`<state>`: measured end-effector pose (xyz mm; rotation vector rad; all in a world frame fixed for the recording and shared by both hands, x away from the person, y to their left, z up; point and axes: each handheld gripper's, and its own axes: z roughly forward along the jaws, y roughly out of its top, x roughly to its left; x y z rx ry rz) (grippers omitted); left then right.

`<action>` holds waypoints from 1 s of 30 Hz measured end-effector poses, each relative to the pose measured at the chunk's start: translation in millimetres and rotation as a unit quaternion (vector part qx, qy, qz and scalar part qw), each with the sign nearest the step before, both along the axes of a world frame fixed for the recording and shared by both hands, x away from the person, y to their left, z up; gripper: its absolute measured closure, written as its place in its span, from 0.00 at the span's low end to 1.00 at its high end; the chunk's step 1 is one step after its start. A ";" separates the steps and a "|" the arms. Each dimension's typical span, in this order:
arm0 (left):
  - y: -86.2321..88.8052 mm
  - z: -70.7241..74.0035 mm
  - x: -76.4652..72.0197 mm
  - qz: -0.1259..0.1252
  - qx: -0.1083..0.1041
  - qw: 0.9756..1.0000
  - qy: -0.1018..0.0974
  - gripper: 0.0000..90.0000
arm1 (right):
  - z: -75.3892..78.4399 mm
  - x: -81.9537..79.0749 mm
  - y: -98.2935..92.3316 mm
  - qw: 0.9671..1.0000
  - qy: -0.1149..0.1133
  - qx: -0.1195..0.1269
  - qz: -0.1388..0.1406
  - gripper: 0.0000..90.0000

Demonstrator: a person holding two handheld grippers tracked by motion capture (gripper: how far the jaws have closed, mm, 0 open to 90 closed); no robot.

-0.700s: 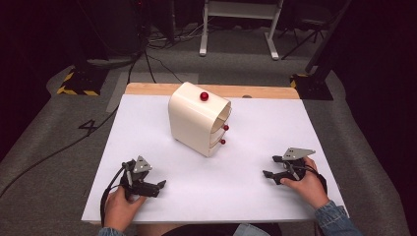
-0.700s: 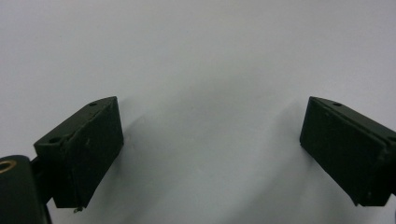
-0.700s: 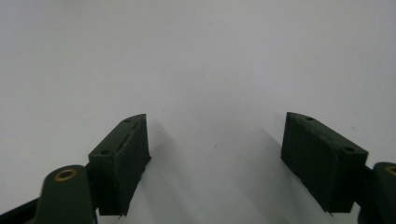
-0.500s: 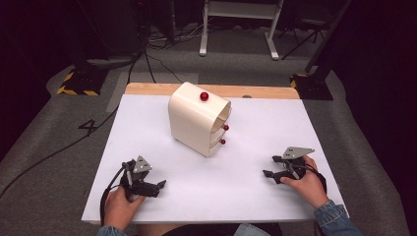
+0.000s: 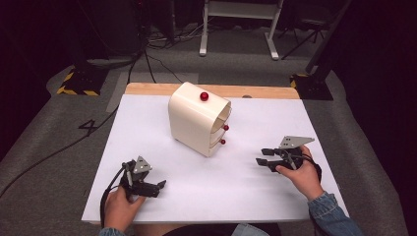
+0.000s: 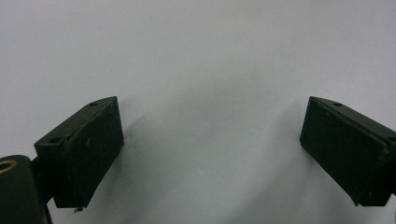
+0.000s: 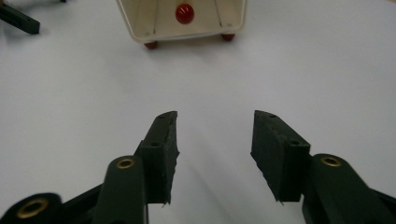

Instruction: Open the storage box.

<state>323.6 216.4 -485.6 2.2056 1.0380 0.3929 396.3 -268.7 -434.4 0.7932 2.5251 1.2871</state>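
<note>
A cream drawer cabinet (image 5: pixel 199 118) with red knobs stands on the white table top (image 5: pixel 246 191), a red ball (image 5: pixel 204 96) on its roof. Its drawer front (image 7: pixel 182 16) with a red knob (image 7: pixel 184 13) faces my right gripper (image 7: pixel 215 135), which is open and empty some way short of it. In the high view my right gripper (image 5: pixel 261 162) rests at the right of the table, pointing left. Held near the front left edge, my left gripper (image 5: pixel 161 186) is open wide over bare white surface, its fingers (image 6: pixel 88 140) far apart and nothing between them.
A wooden strip (image 5: pixel 265 91) runs along the table's far edge. Beyond it lie grey floor, black cables (image 5: pixel 157 59) and a white frame stand (image 5: pixel 241 24). A black stand base (image 5: pixel 310 83) sits by the far right corner.
</note>
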 end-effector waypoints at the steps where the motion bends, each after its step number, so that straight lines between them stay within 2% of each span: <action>1: 0.0 0.1 0.1 0.000 -0.001 1.000 0.003 0.07 | 4.4 1.9 7.8 1.000 -0.009 0.007 0.006 0.58; 7: -0.3 0.3 0.4 0.000 -0.001 1.000 0.004 0.07 | 9.3 9.4 22.8 0.999 -0.022 0.014 0.021 0.57; 10: -0.8 0.2 0.3 0.002 -0.003 1.000 0.006 0.07 | 8.8 17.0 32.0 0.999 -0.020 0.015 0.030 0.57; 13: -0.7 0.2 0.3 0.001 -0.003 1.000 0.006 0.07 | 7.3 23.3 40.9 0.999 -0.024 0.027 0.031 0.58; 15: -0.6 0.1 0.3 0.001 -0.003 1.000 0.005 0.07 | 5.3 27.3 45.8 0.998 -0.026 0.041 0.030 0.59; 16: -0.3 0.3 0.4 0.000 -0.001 1.000 0.004 0.07 | 2.5 31.4 50.7 0.997 -0.035 0.055 0.028 0.60; 17: -0.2 0.3 0.3 0.000 -0.001 1.000 0.003 0.07 | 1.6 32.7 52.3 0.997 -0.038 0.058 0.027 0.60; 25: -0.1 0.2 0.3 -0.001 0.000 1.000 0.003 0.07 | -8.8 39.6 61.7 0.997 -0.042 0.063 0.026 0.63; 30: -0.1 0.2 0.4 -0.001 -0.001 1.000 0.003 0.07 | -15.4 43.3 69.2 0.996 -0.050 0.068 0.032 0.68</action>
